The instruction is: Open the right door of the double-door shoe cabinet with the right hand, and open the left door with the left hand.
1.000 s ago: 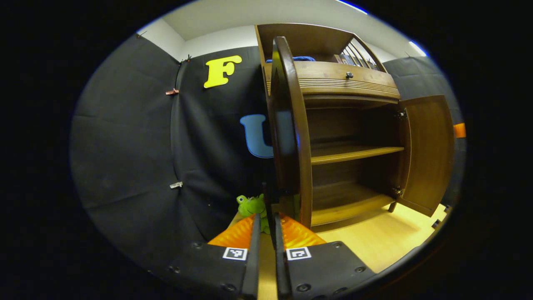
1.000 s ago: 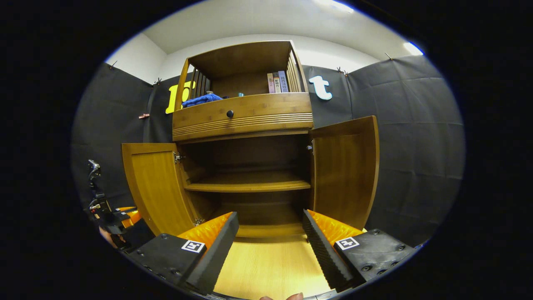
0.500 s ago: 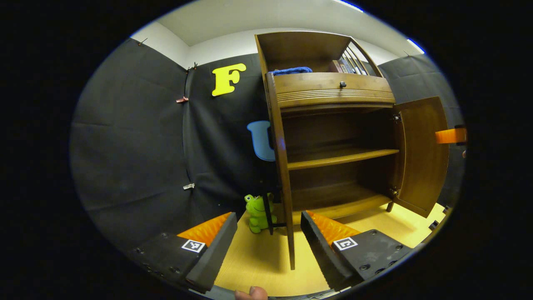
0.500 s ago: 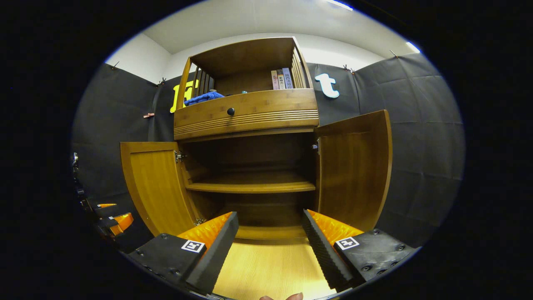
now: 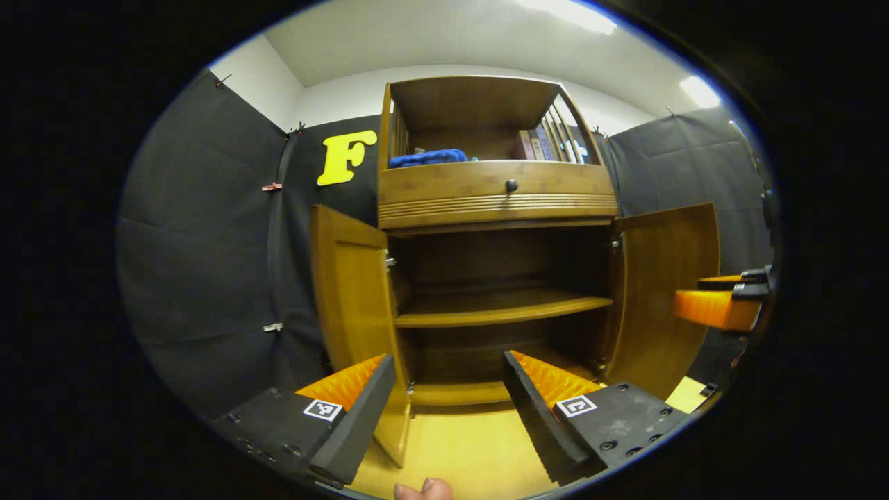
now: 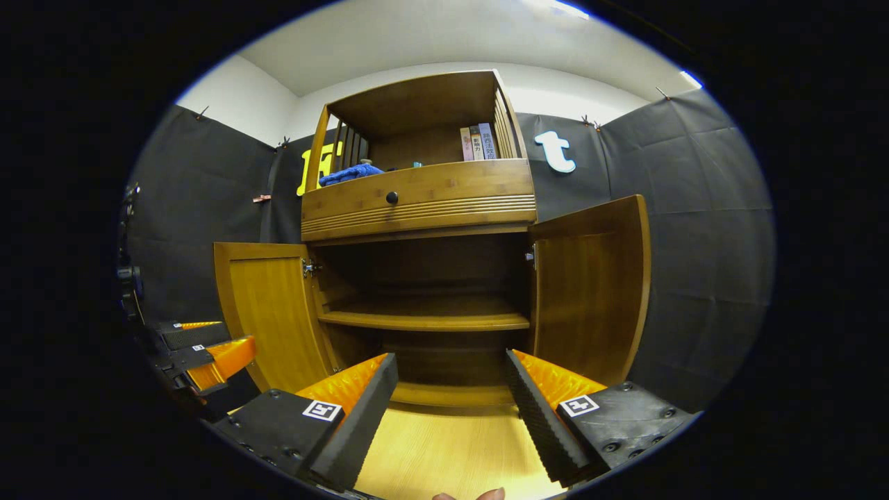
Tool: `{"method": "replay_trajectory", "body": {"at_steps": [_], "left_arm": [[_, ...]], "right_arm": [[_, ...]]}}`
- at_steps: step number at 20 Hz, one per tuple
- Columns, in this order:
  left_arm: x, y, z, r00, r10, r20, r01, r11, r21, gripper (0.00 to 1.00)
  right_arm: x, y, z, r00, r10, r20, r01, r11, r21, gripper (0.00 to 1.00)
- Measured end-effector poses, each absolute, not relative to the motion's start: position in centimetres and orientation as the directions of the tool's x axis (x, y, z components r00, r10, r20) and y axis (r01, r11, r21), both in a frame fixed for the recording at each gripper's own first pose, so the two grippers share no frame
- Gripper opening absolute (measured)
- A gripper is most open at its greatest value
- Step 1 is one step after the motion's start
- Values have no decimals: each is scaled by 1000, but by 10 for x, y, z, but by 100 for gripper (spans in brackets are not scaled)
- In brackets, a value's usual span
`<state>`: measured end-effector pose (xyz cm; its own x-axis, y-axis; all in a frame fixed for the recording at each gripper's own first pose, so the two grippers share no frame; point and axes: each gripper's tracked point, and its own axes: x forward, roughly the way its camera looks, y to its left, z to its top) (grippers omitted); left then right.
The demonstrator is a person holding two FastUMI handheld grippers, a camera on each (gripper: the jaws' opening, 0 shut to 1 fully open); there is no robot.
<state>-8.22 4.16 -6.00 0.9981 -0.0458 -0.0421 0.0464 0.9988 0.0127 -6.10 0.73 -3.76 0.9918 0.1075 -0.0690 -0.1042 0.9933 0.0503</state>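
The left tongs [image 5: 448, 406] stand apart with nothing between the fingers, pointed at the lower opening of the brown wooden double-door shoe cabinet [image 5: 496, 201]. The right tongs [image 6: 451, 410] are likewise spread and empty, aimed at the same opening from a little farther right.

Just ahead of the left tongs, the cabinet's flat wooden left door [image 5: 351, 305] is swung out wide, its free lower edge close beside the left finger of those tongs. The wooden right door [image 6: 590, 292] is also swung out, standing off to the right of the right tongs and clear of them. Between the doors lie the bare middle shelf [image 6: 424, 319] and the bottom board.

Judged from how the doors hang, both opening steps look done and neither handle is gripped; what is left seems only to draw both pairs of tongs back, with no further grasp called for.

The pale wooden floor [image 6: 444, 451] in front of the cabinet offers open room straight back. The edges to mind are the left door's outer edge beside the left tongs and, in the left gripper view, the right door's edge near the other tongs at the far right; a sideways drift could knock either door.
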Motion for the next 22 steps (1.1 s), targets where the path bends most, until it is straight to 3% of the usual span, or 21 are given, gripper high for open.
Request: {"method": "replay_trajectory", "body": {"at_steps": [1, 5, 7, 8, 13, 17, 18, 22], "left_arm": [[-81, 28, -56, 998, -59, -34, 59, 998, 6, 100], [-77, -4, -45, 997, -71, 2, 71, 997, 8, 96], [-74, -12, -42, 997, -73, 5, 73, 997, 7, 100], [-72, -14, -40, 998, -70, 8, 70, 998, 11, 96], [-66, -23, -36, 997, -71, 15, 72, 997, -12, 100], [-60, -27, -39, 998, -61, 3, 61, 998, 19, 92], [-58, -29, -40, 998, -62, -2, 62, 998, 22, 100], [-53, -37, -43, 997, -70, -11, 70, 997, 34, 100]], "right_arm": [[-60, 1, -38, 993, 98, -69, -95, 994, 45, 98], [-58, -22, -34, 998, 45, -46, -44, 999, 23, 98], [-57, -29, -32, 999, 24, -29, -24, 1000, -1, 98], [-57, -30, -33, 999, 19, -27, -19, 1000, -5, 98], [-55, -21, -34, 998, 63, -28, -63, 998, -3, 98], [-52, -24, -35, 997, 73, -31, -73, 997, 4, 98], [-51, -27, -35, 997, 70, -26, -70, 998, 0, 98], [-45, -34, -37, 997, 68, -28, -68, 998, 7, 98]]}}
